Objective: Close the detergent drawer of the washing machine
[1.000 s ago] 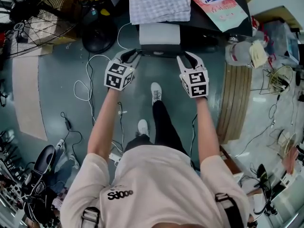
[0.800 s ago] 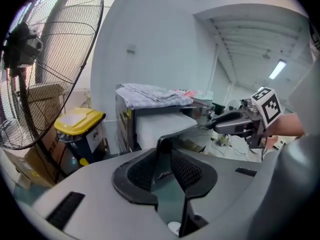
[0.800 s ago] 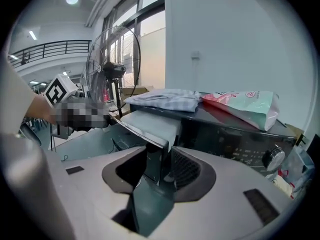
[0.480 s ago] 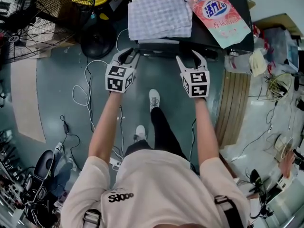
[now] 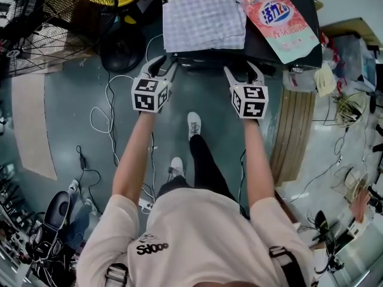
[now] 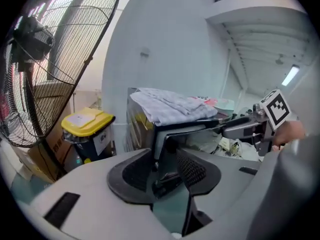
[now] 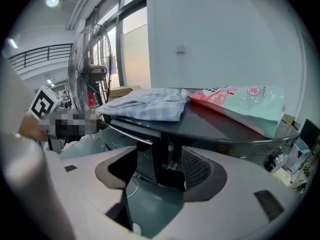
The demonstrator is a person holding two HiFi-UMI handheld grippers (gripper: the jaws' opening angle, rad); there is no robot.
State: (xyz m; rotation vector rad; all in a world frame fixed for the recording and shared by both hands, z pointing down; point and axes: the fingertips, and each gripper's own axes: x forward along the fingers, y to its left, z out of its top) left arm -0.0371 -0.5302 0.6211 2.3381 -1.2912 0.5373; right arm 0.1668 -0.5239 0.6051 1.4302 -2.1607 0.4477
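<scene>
The dark-topped washing machine (image 5: 239, 17) is at the top of the head view. Its detergent drawer (image 5: 203, 60) sits pushed in, showing only as a dark strip along the front edge. My left gripper (image 5: 162, 63) is at the strip's left end and my right gripper (image 5: 244, 70) at its right end. Both sets of jaws are opening. In the left gripper view the drawer's front corner (image 6: 192, 130) stands between the left gripper's (image 6: 162, 171) spread pads, which do not press on it. In the right gripper view the machine's front edge (image 7: 167, 156) lies between the right gripper's (image 7: 160, 169) wide jaws, untouched.
A checked cloth (image 5: 203, 20) and a pink detergent bag (image 5: 278, 20) lie on the machine's top. A big fan (image 5: 48, 17) and a yellow-lidded bin (image 6: 85, 129) stand to the left. Cables (image 5: 105, 109) trail on the floor, and clutter (image 5: 335, 70) fills the right.
The white drawer that stuck out from the machine's front has slid in flush. Both grippers moved toward the machine with it, and their jaws have since spread apart.
</scene>
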